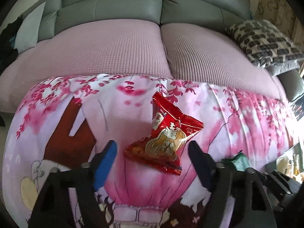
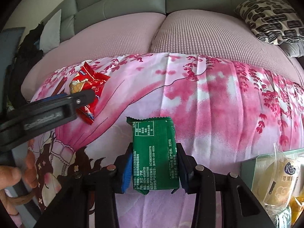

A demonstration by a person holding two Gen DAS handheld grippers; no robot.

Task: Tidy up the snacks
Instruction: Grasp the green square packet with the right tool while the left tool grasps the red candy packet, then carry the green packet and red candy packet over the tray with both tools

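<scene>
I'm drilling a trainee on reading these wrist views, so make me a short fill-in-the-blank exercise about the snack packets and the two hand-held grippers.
1. The right hand-held gripper is shut on the ____ packet.
2. The red packet lies between the pads of the ____ hand-held gripper, which do not press on it.
3. Both packets are over a pink ____ cloth spread on the sofa.
4. The patterned cushion lies at the sofa's ____ end in both views.

Missing words: green; left; floral; right

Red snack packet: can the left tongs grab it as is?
Probably yes. The red snack packet lies between the left tongs on the floral cloth, pads not yet touching, nothing blocking.
</scene>
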